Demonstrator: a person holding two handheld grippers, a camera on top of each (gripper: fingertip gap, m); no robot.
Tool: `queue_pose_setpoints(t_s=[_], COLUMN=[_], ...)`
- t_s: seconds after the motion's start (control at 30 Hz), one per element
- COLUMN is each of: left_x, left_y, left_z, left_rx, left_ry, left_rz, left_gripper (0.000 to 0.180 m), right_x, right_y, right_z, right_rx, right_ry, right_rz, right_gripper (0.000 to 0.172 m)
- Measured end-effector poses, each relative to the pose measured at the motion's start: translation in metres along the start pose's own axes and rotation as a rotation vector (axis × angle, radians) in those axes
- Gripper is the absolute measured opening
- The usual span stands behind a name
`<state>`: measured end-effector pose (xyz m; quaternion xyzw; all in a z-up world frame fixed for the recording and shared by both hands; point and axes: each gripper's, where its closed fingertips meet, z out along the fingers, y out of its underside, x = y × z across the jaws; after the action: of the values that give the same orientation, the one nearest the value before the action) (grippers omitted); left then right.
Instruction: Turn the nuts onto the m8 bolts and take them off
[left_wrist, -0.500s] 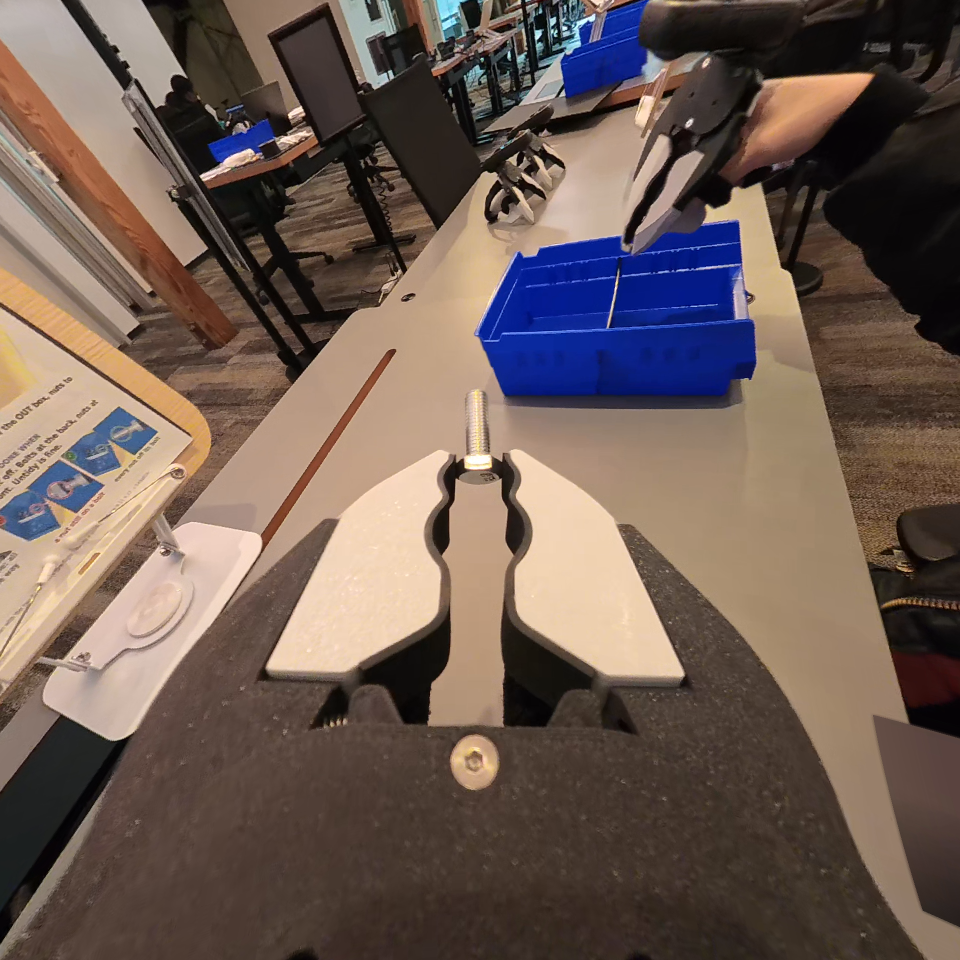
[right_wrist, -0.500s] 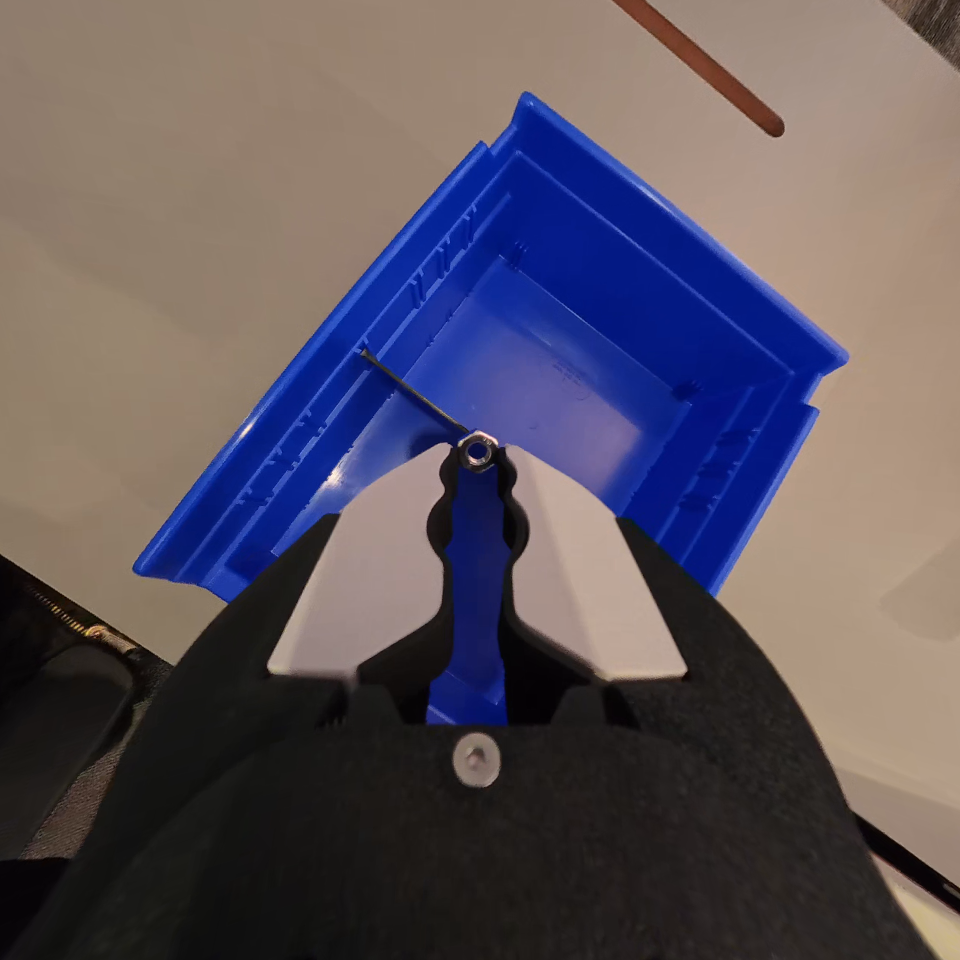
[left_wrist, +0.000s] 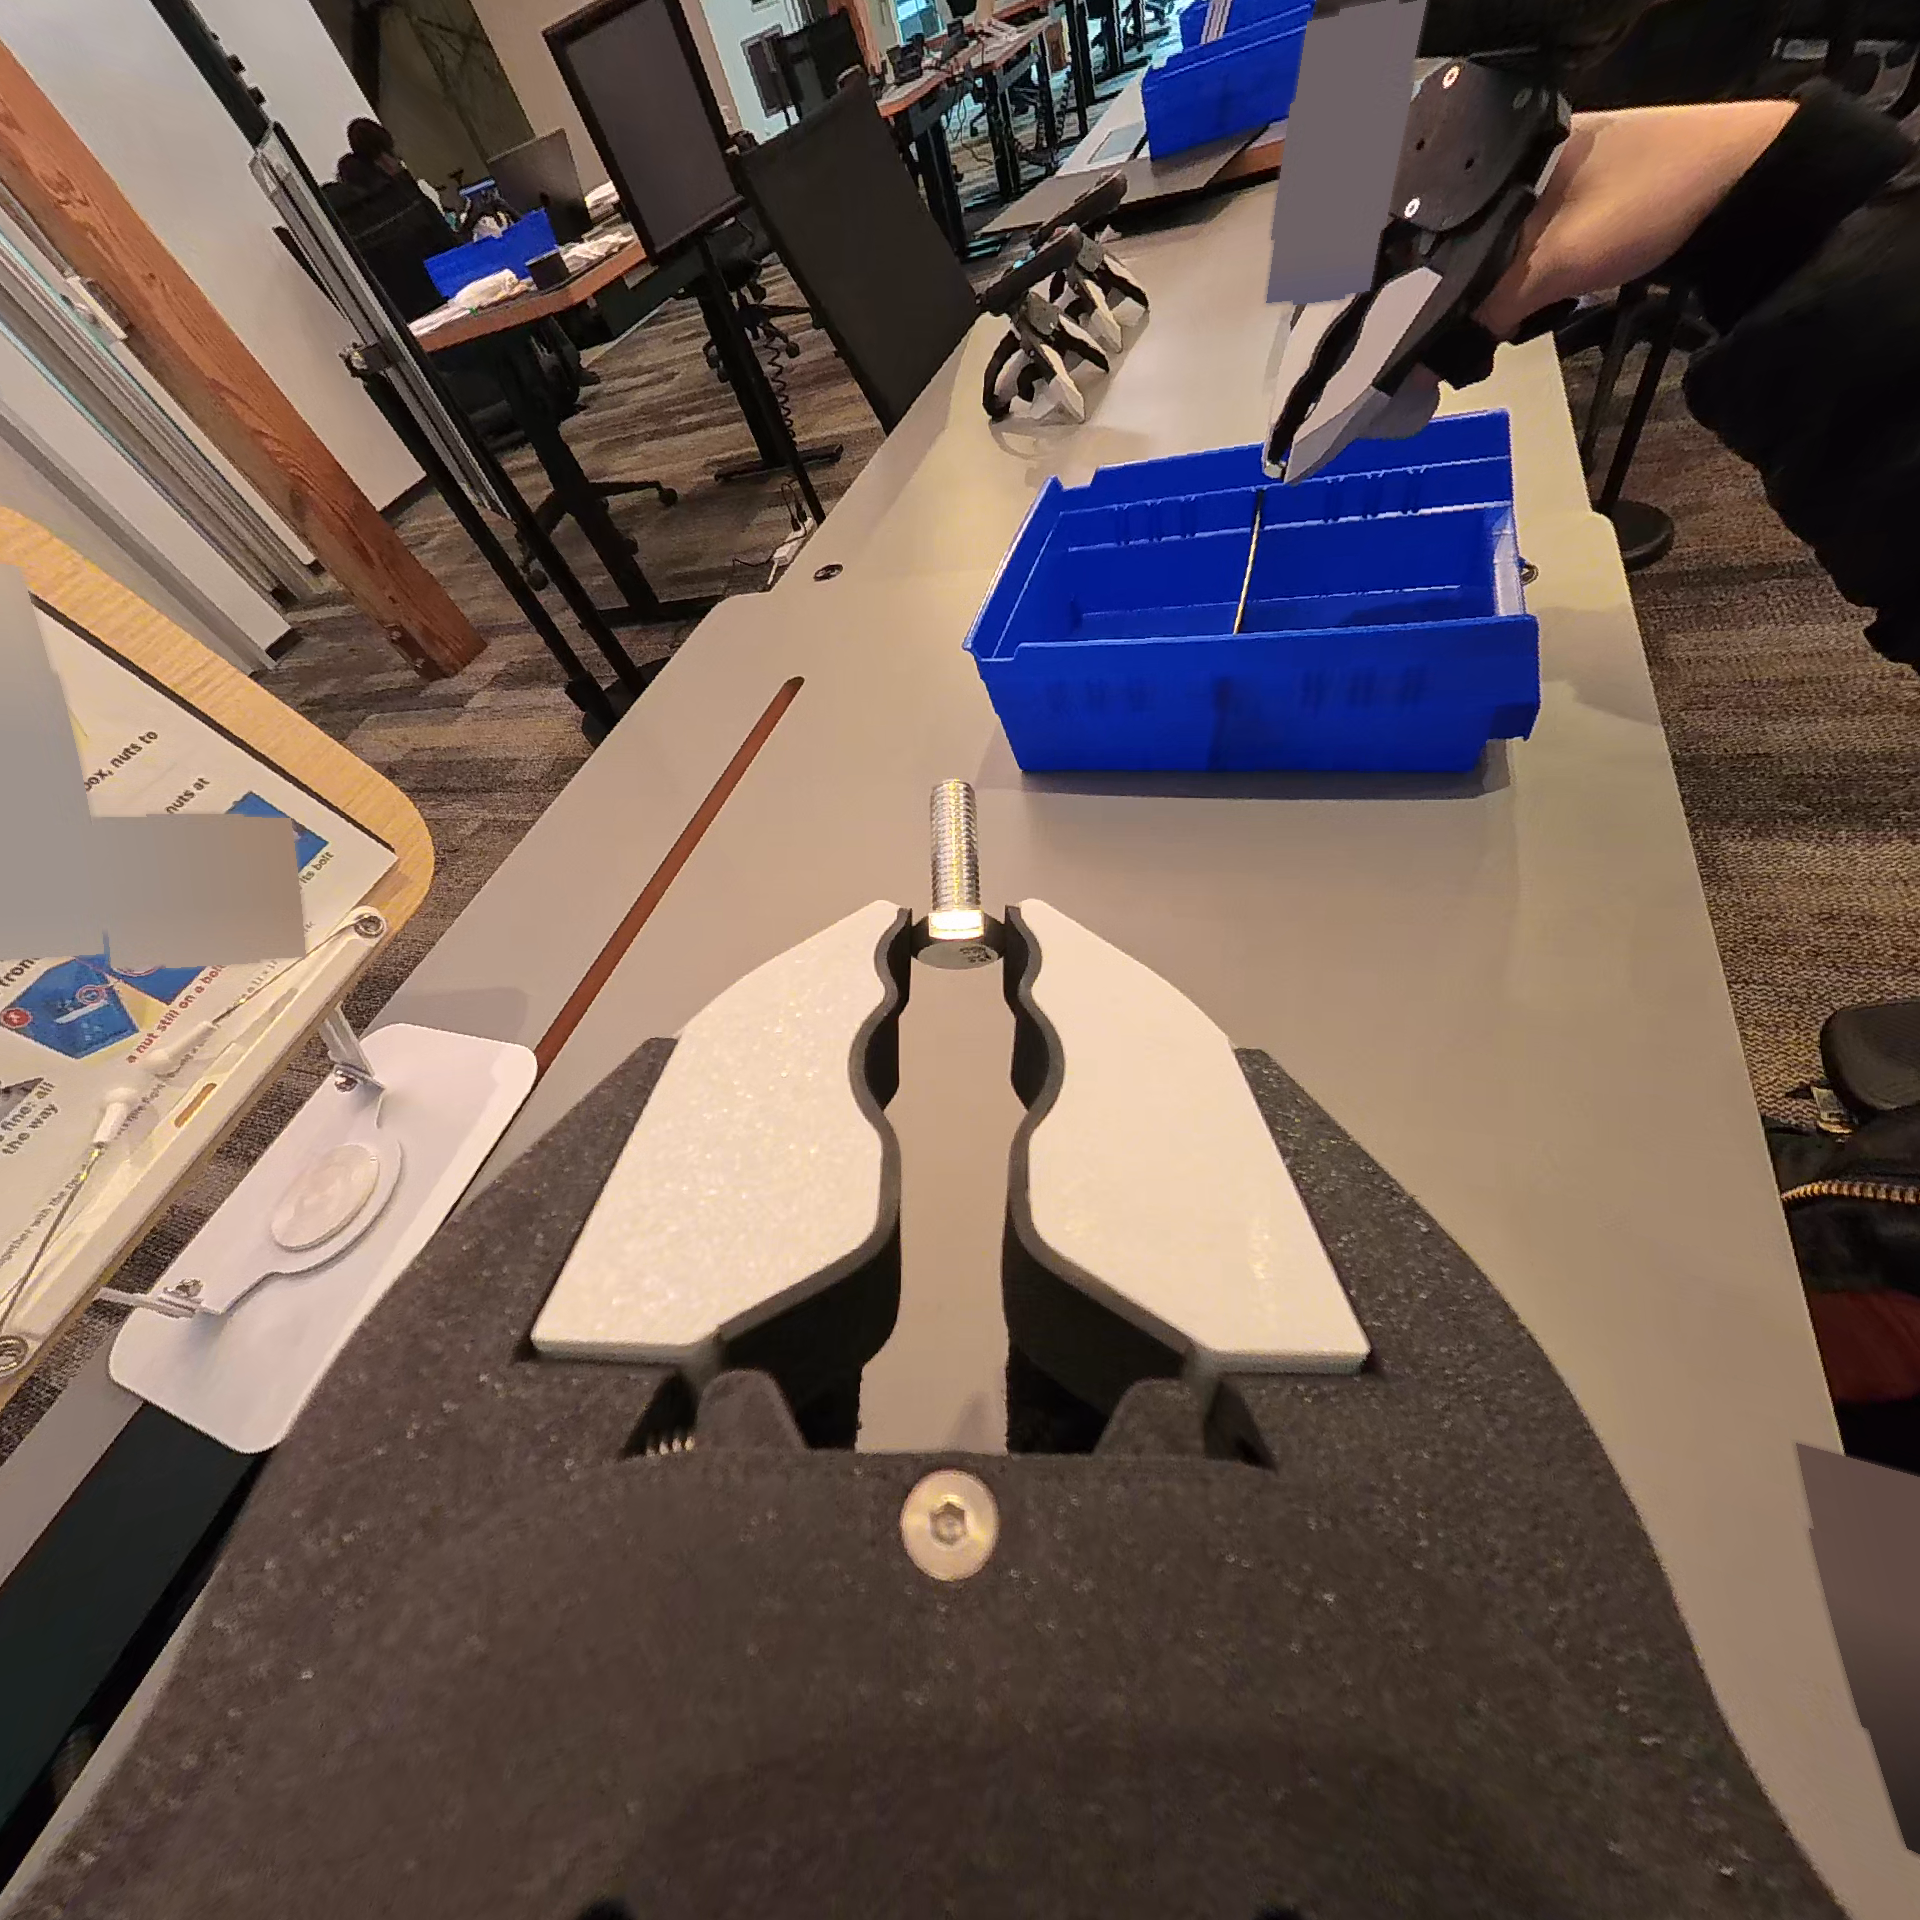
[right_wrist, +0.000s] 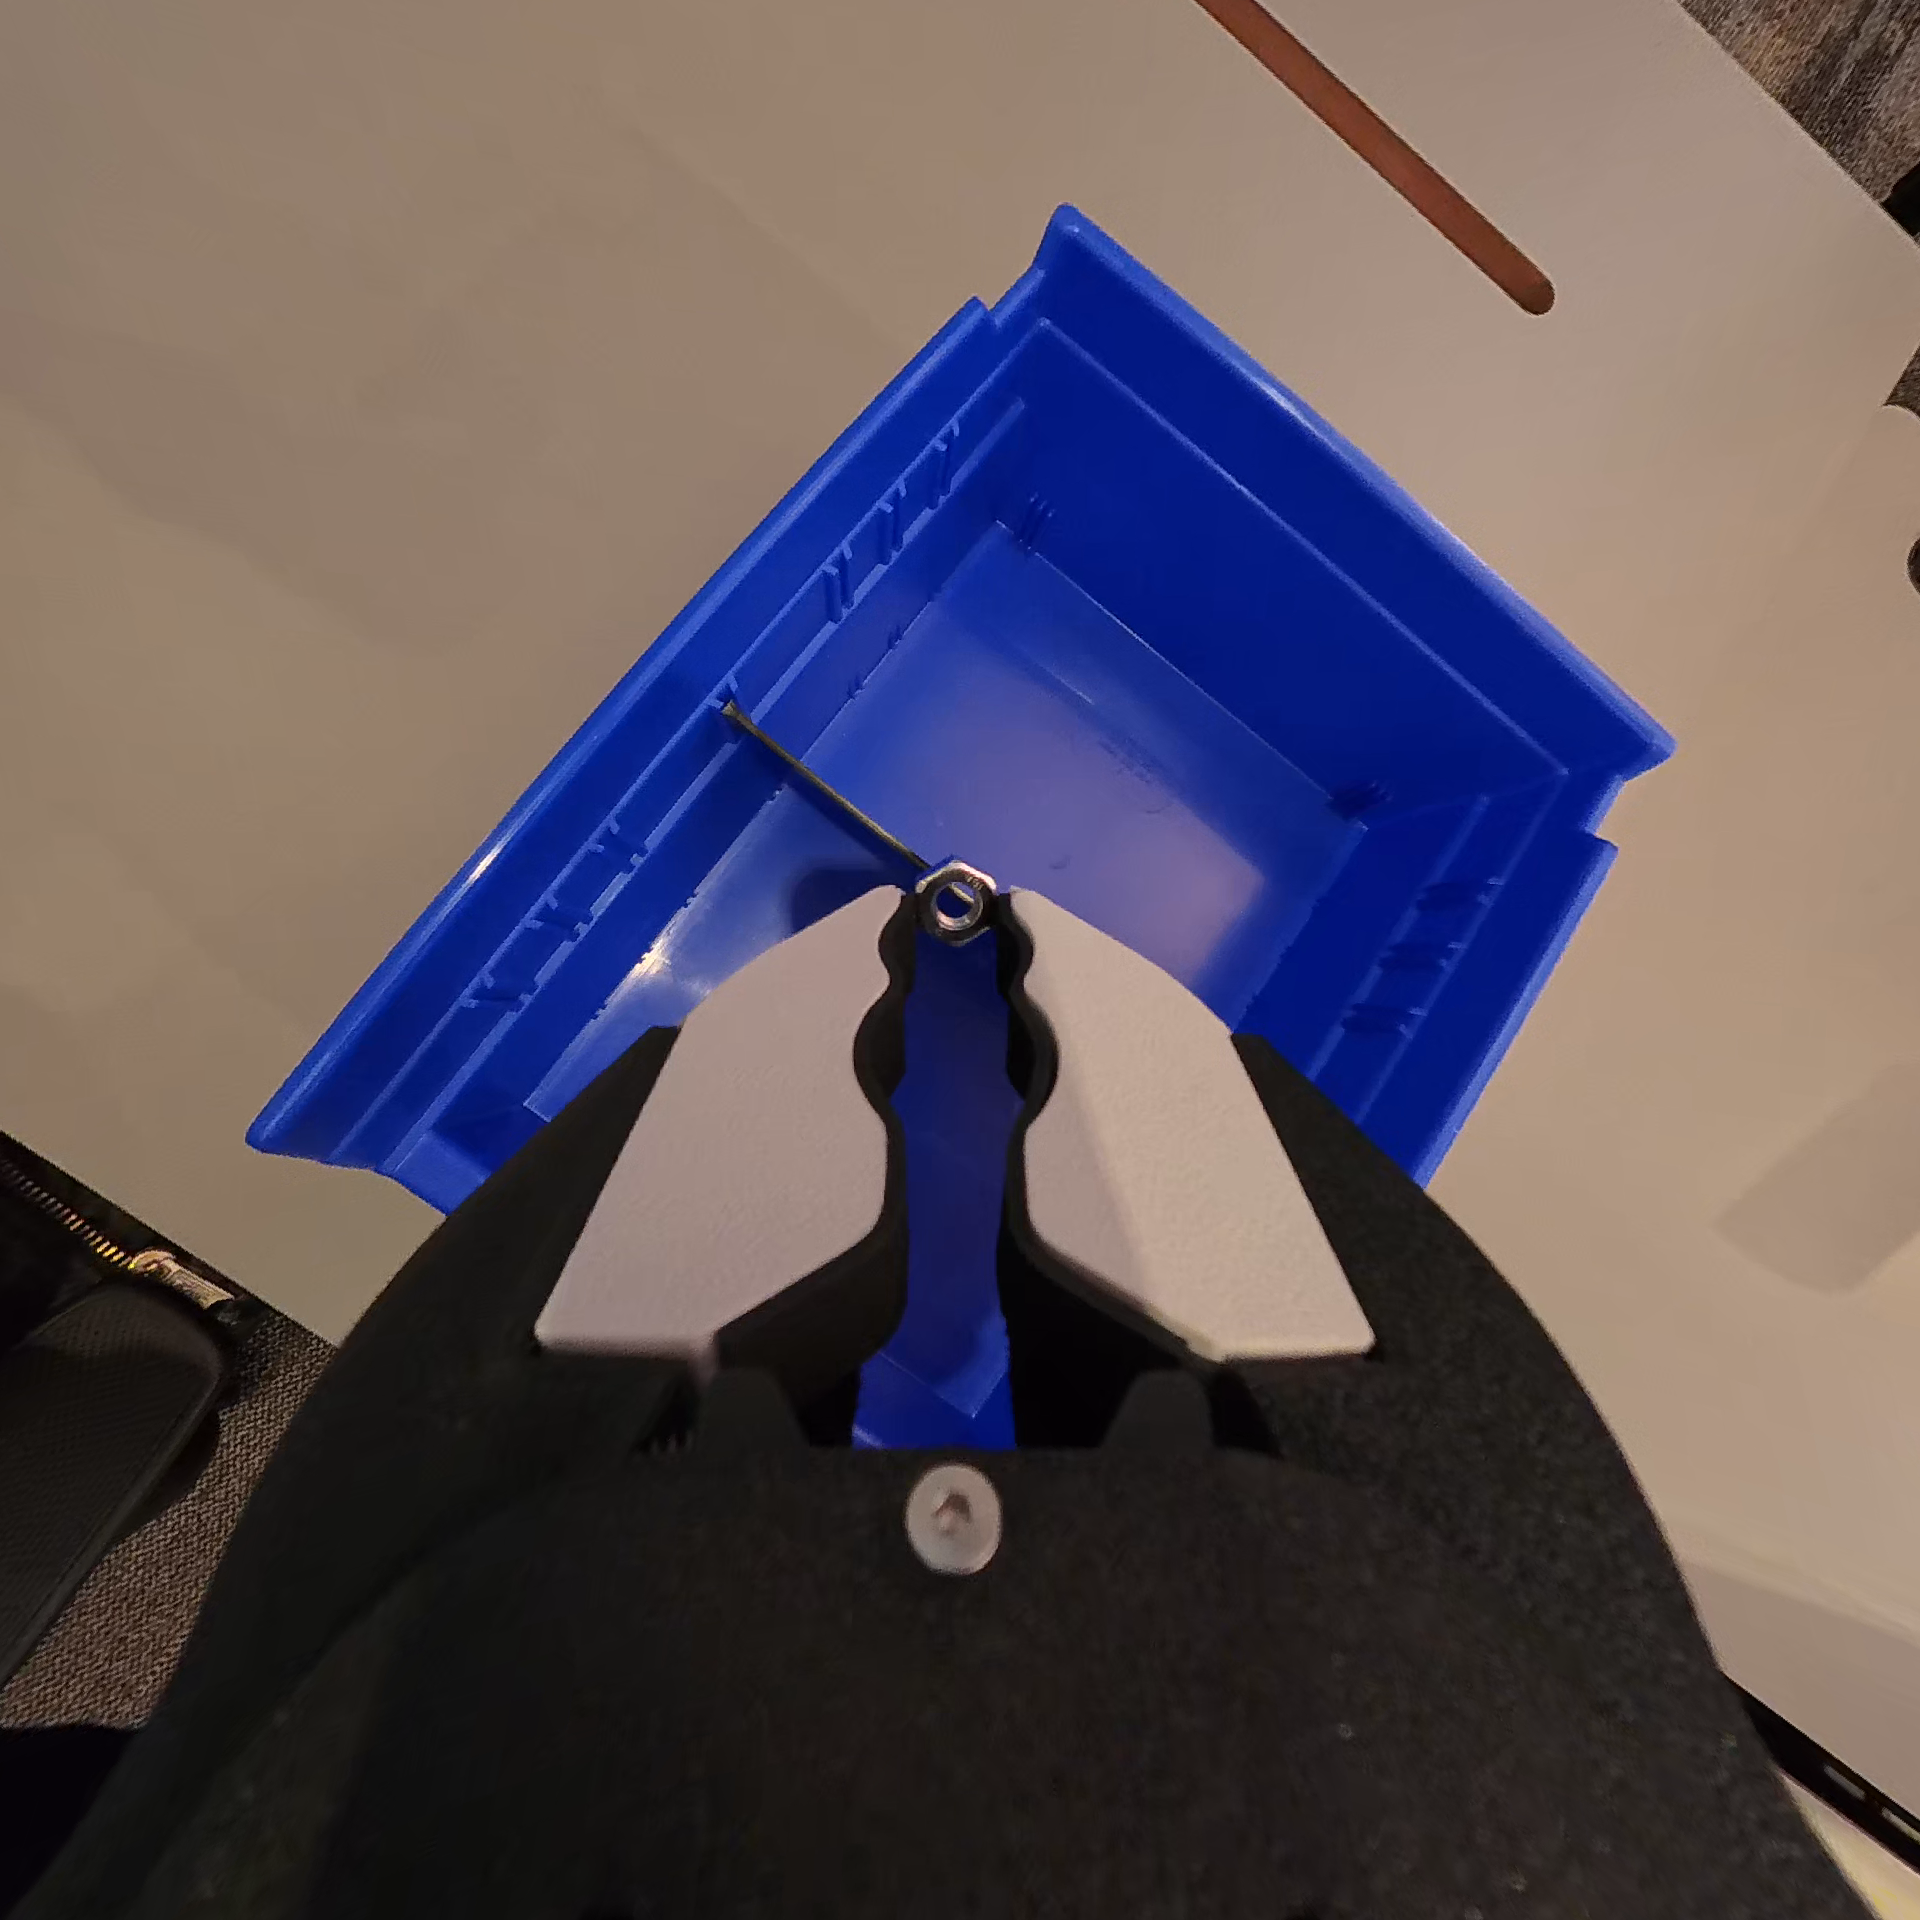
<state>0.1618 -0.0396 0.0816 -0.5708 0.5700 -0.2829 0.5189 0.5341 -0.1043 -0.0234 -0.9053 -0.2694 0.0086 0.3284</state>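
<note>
The left gripper (left_wrist: 956, 940) clamps the bare bolt (left_wrist: 954, 860) while the right gripper (right_wrist: 956, 906) pinches the nut (right_wrist: 957, 907) above the blue bin (right_wrist: 1299, 582), apart, so the two are separated and only dropping them off seems left.

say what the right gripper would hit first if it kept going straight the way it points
Probably the blue bin: the right gripper, shut on a nut, aims down into it, near the black divider. Depth is unclear.

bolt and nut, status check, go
Left tool clamps bolt by head. Right tool grips nut above blue bin. Nothing between.
</note>
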Motion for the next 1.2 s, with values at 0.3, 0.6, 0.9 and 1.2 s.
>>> queue_pose_setpoints(t_s=[0.3, 0.6, 0.9, 1.2], left_x=[0.003, 0.007, 0.006, 0.006], left_y=[0.000, 0.000, 0.004, 0.004], left_z=[0.000, 0.004, 0.007, 0.007], left_rx=[-0.002, -0.009, -0.023, -0.020], left_ry=[0.011, 0.023, 0.023, 0.029], left_rz=[0.004, 0.009, 0.006, 0.002], left_gripper=[0.017, 0.017, 0.017, 0.017], right_x=[-0.043, -0.045, -0.033, -0.033], right_y=[0.044, 0.109, 0.129, 0.123], right_z=[0.005, 0.043, 0.064, 0.061], right_rx=[-0.076, -0.394, -0.494, -0.380], right_ry=[-0.151, -0.184, -0.166, -0.169], right_rz=[-0.114, -0.197, -0.258, -0.205], right_gripper=[0.014, 0.014, 0.014, 0.022])
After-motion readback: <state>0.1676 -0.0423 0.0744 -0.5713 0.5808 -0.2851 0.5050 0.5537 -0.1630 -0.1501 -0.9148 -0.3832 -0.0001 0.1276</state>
